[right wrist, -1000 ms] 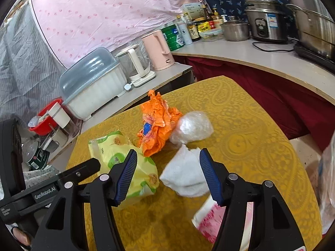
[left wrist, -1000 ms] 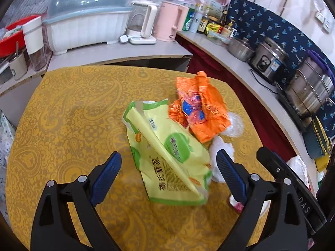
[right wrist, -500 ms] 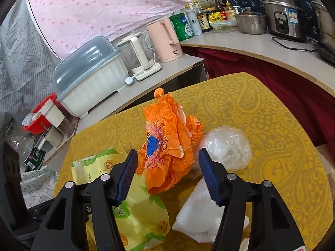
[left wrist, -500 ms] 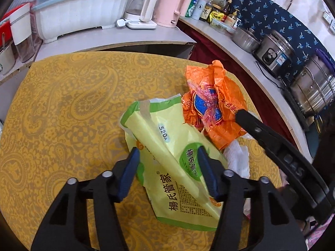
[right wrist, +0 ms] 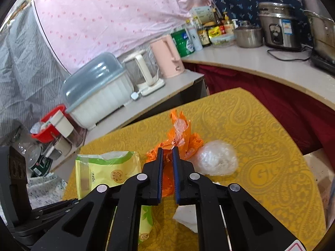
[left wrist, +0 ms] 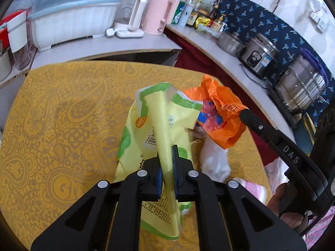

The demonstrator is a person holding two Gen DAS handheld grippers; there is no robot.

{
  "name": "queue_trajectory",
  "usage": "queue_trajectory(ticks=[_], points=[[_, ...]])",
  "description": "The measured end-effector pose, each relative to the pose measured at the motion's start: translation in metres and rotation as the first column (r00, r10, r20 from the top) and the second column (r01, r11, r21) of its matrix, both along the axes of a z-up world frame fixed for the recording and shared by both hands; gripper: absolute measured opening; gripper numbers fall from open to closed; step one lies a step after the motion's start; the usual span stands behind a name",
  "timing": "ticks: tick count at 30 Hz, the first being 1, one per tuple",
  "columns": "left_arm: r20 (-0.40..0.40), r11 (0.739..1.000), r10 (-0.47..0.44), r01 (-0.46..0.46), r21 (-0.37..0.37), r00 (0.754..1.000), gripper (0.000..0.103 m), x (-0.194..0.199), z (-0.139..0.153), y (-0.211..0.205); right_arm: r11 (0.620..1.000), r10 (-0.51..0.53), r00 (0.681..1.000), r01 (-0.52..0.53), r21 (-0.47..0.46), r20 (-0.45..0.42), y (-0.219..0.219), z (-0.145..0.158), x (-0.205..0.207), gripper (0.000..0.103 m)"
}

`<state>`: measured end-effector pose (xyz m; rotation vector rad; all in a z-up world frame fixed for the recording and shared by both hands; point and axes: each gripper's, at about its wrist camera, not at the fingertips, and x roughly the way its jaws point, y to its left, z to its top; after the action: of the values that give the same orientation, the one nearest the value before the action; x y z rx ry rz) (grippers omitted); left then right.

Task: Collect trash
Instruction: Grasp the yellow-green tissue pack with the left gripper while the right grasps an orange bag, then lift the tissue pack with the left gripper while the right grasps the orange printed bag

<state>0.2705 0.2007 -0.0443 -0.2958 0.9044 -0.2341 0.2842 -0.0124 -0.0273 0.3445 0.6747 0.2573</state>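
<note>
My left gripper (left wrist: 166,161) is shut on a yellow-green snack bag (left wrist: 159,125), pinching a raised fold of it over the yellow patterned table (left wrist: 62,115). My right gripper (right wrist: 167,161) is shut on a crumpled orange plastic bag (right wrist: 182,136); in the left wrist view the orange bag (left wrist: 217,113) hangs from that gripper's finger (left wrist: 261,127). The yellow-green bag also shows in the right wrist view (right wrist: 104,171). A clear plastic ball (right wrist: 217,159), a white tissue (right wrist: 186,215) and a pink wrapper (left wrist: 251,190) lie on the table.
A counter runs behind the table with a white dish box (left wrist: 71,18), a glass kettle (left wrist: 129,16), a pink kettle (left wrist: 157,14), bottles (right wrist: 196,33), a rice cooker (left wrist: 259,56) and steel pots (left wrist: 301,85). A red basin (right wrist: 46,129) stands at left.
Both grippers moved forward and shut: the left on the yellow-green bag, lifting its fold, the right on the orange bag, which is now raised off the table.
</note>
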Motion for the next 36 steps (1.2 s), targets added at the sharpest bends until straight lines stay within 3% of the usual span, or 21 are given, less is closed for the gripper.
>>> queue_trajectory(ticks=[9,11,18,21,23,24,36], points=[[0.075,0.999,-0.042,0.042,0.005,0.996,0.006,-0.034,0.042,-0.025,0.996,-0.086,0.993,0.085,0.011,0.085,-0.047,0.044,-0.047,0.007],[0.086,0.999,-0.054,0.053,0.009,0.995,0.006,-0.041,0.049,-0.034,0.996,-0.092,0.992,0.091,0.009,0.088,-0.054,0.047,-0.057,0.001],[0.08,0.995,-0.095,0.092,0.039,0.992,0.006,-0.065,0.05,-0.058,0.996,-0.08,0.997,0.08,-0.039,0.003,-0.072,0.018,-0.092,0.002],[0.053,0.993,-0.103,0.101,0.054,0.993,0.006,-0.069,0.04,-0.064,0.994,-0.099,0.994,0.097,-0.049,-0.046,-0.081,-0.001,-0.1,0.013],[0.028,0.993,-0.104,0.102,0.062,0.994,0.006,-0.07,0.031,-0.067,0.991,-0.124,0.99,0.12,-0.052,-0.068,-0.088,-0.012,-0.104,0.051],[0.019,0.993,-0.105,0.103,0.064,0.994,0.006,-0.071,0.027,-0.067,0.99,-0.136,0.988,0.133,-0.051,-0.068,-0.09,-0.015,-0.106,0.056],[-0.03,0.991,-0.11,0.112,0.078,0.994,0.006,-0.063,0.005,-0.073,0.979,-0.178,0.973,0.159,-0.131,-0.146,-0.093,-0.058,-0.086,0.07]])
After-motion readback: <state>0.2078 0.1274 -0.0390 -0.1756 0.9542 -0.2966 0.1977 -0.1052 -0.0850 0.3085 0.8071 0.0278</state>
